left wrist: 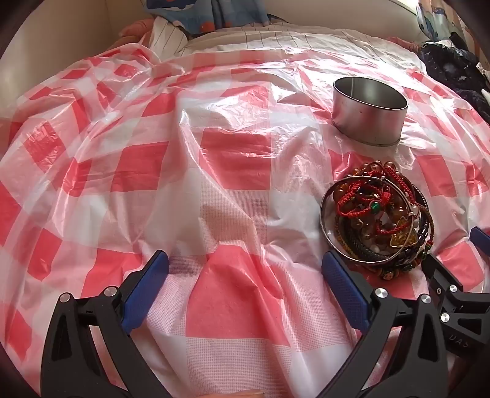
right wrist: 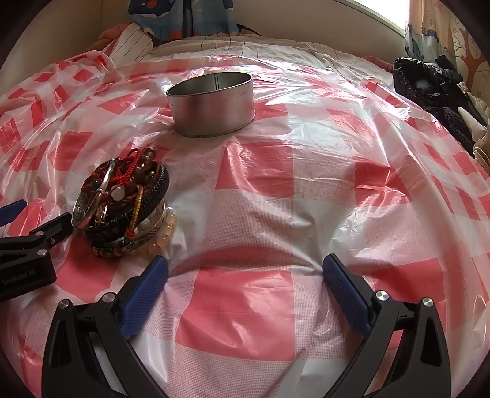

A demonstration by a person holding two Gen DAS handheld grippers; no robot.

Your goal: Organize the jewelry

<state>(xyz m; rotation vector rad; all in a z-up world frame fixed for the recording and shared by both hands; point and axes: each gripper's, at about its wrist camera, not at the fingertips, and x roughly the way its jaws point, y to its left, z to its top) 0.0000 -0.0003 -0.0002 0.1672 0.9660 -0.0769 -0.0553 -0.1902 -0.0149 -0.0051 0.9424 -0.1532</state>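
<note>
Bracelet pile [right wrist: 125, 211], metal tin [right wrist: 211, 104] behind, dark clothes [right wrist: 435, 91]

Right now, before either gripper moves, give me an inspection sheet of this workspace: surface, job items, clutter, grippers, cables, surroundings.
Surface: wrinkled red and white checked plastic sheet spread over bedding.
Job's things: pile of bracelets and bangles, stacked and tangled; open oval metal tin beyond it, upright, apart from the pile, nothing seen inside.
Clutter: dark clothing at the far right edge of the sheet.
Grippers: left gripper open and empty, low over the sheet; right gripper open and empty, to the right of the pile.
Cables: nothing seen.
Surroundings: striped bedding, patterned blue fabric, curtain by a bright window.
</note>
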